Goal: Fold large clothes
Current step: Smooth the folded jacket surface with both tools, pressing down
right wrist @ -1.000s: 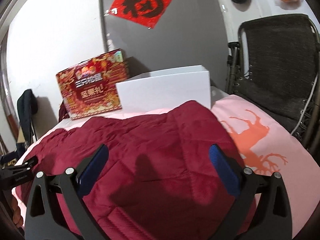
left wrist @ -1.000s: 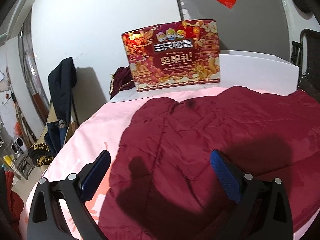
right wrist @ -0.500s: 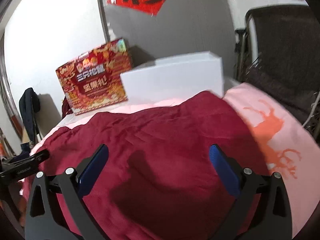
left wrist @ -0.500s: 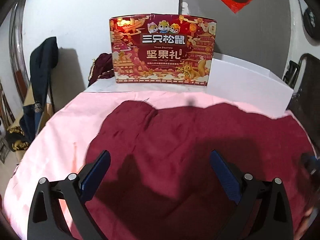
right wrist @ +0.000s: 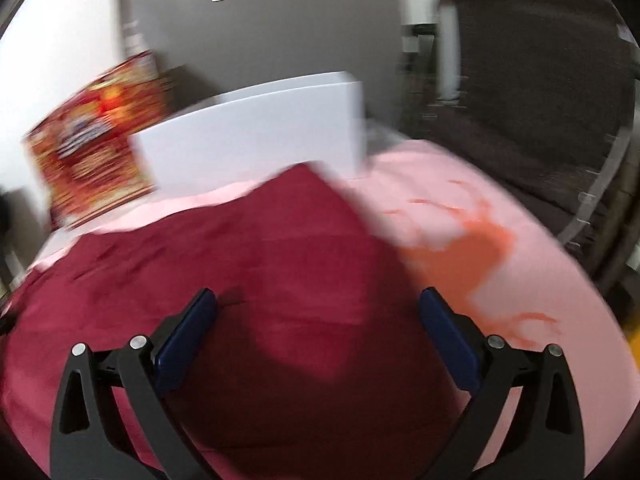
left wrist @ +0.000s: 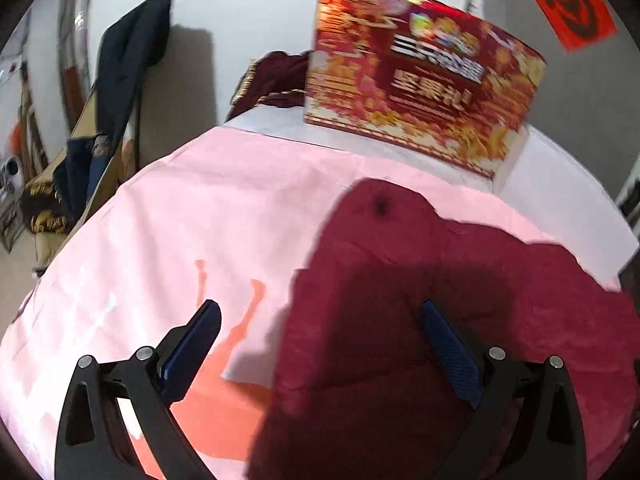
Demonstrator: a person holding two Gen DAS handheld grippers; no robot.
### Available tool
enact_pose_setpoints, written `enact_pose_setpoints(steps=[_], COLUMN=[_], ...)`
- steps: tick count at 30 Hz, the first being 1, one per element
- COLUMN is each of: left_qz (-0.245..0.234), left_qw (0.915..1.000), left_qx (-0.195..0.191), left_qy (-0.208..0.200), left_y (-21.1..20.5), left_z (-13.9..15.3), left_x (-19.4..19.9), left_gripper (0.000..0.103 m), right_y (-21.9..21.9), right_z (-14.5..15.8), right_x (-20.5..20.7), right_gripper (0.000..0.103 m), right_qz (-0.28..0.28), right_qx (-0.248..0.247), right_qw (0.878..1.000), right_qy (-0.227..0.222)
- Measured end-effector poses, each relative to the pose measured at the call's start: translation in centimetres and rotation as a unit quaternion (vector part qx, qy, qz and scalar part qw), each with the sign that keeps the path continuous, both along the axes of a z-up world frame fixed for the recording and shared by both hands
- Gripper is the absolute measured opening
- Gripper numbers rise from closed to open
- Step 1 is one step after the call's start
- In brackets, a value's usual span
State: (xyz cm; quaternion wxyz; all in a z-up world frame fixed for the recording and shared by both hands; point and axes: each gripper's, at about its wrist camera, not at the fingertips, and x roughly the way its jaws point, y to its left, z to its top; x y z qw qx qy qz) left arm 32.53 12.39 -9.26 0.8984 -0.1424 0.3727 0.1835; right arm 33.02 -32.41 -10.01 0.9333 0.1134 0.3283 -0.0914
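Note:
A large dark red quilted garment (left wrist: 440, 300) lies spread on a pink cloth (left wrist: 180, 220) with orange deer prints. In the left wrist view my left gripper (left wrist: 320, 348) hangs open over the garment's left edge, nothing between its blue pads. The same garment (right wrist: 240, 272) fills the right wrist view, where my right gripper (right wrist: 318, 336) is open above its right part, close to the edge by the pink cloth (right wrist: 500, 240). Both views are blurred by motion.
A red printed gift box (left wrist: 420, 80) and a white box (right wrist: 256, 136) stand at the far edge. A dark chair (right wrist: 540, 92) is at the right. Dark clothes (left wrist: 120, 72) hang on a rack at the left.
The left gripper has swung left, so the garment's left edge and more pink cloth show. The right gripper has swung right toward the garment's right edge. Both stay open.

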Motion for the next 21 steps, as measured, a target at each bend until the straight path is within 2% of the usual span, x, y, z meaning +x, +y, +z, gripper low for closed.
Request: enact_pose_setpoints(steps=[3,5,7,10,13,15,17,18,20,21], left_qz=[0.024,0.039,0.028,-0.029,-0.1,-0.117,-0.129,-0.132,-0.134,-0.137], left_qw=[0.9982,0.9949,0.9932,0.9903,0.9851,0.9835,0.9834,0.9847,0.9875,0.988], left_qx=[0.054,0.087,0.1,0.099,0.1,0.114,0.121,0.111,0.08,0.069], left_qy=[-0.01,-0.031,-0.053,-0.093,-0.098,-0.078,-0.039,-0.022,-0.019,-0.021], left_y=[-0.1,-0.9,-2.0,-5.5,-9.0,-10.6,-11.6,-11.6,-10.7,-10.4], left_z=[1.4,2.6,3.8,5.2,4.6,3.2,1.3,0.3,-0.5,-0.6], left_x=[-0.9,-2.2,-3.2,-5.6,-8.1,-8.8,-8.7,-8.5,-8.5,-8.8], left_gripper=[0.1,0.1,0.1,0.1,0.1,0.1,0.1,0.1,0.1,0.1], right_y=[-3.1,-3.7,-3.4,-1.6,1.3,3.0,4.8,5.5,6.8,7.1], right_z=[0.1,1.1,2.6,4.9,5.3,4.3,2.4,1.4,-0.7,-1.2], right_x=[-0.8,-1.8,-2.9,-5.6,-8.0,-8.7,-8.5,-7.9,-7.0,-7.4], right_gripper=[0.098,0.098,0.098,0.098,0.098,0.098,0.098,0.098,0.099,0.099], right_qz=[-0.041,-0.052,-0.055,-0.02,0.041,0.08,0.128,0.145,0.169,0.172], right_qx=[0.077,0.082,0.067,0.043,0.023,0.02,0.023,0.02,0.003,-0.015], right_qw=[0.996,0.994,0.993,0.988,0.985,0.986,0.987,0.987,0.986,0.985], right_qy=[-0.014,-0.044,-0.08,-0.144,-0.164,-0.144,-0.092,-0.059,0.005,0.003])
